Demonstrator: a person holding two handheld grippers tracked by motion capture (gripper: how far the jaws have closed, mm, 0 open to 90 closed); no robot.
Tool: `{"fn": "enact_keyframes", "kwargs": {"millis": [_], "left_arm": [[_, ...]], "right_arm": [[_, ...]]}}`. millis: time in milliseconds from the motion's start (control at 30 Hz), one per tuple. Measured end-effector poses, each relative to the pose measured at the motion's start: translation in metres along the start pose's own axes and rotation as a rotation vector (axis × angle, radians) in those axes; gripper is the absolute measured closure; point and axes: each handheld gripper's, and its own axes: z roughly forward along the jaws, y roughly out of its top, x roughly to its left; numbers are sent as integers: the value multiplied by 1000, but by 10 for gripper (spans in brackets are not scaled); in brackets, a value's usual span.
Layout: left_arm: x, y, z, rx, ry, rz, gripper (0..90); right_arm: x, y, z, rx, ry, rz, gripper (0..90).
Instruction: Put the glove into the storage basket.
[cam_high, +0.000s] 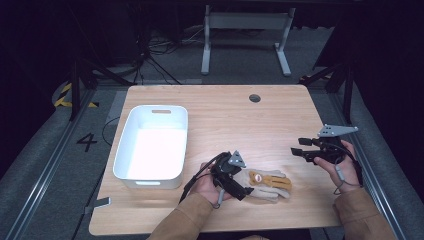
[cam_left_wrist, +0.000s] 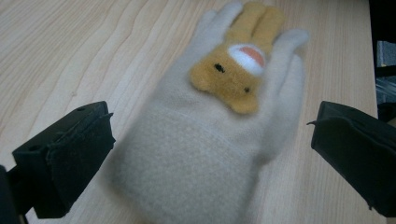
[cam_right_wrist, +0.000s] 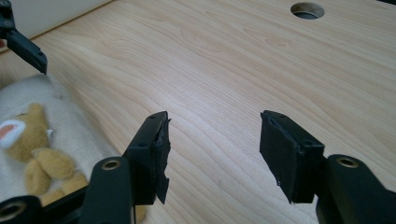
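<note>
A cream fleece glove (cam_high: 265, 184) with a tan bear patch (cam_left_wrist: 231, 74) lies flat on the wooden table (cam_high: 225, 120) near its front edge. My left gripper (cam_high: 241, 189) hovers over the glove's cuff end, open, its jaws straddling the cuff (cam_left_wrist: 187, 163) without touching. The glove (cam_right_wrist: 32, 140) also shows at the left of the right gripper view. My right gripper (cam_high: 299, 149) is held above bare wood to the right of the glove, open, nothing between its jaws (cam_right_wrist: 212, 154).
A white plastic bin (cam_high: 152, 147) stands empty on the left half of the table. A round cable hole (cam_high: 255, 98) sits near the far edge. Beyond the table are a desk frame and cables on the floor.
</note>
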Motion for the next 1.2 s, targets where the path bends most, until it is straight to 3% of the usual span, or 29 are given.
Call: {"fn": "enact_keyframes", "kwargs": {"millis": [167,400,733,867,1200], "left_arm": [[-2,0,10,38,13,41,0],[-3,-2,19,65,14,64,0],[-4,-5,28,95,19,86,0],[-4,-7,34,132,22,81,0],[-6,-5,39,160,73,106,0]], "right_arm": [[0,0,1,3,7,0,435],[1,0,3,11,14,-3,434],[2,0,3,11,19,-1,432],[2,0,3,9,19,-2,432],[-2,-2,1,4,27,18,430]]}}
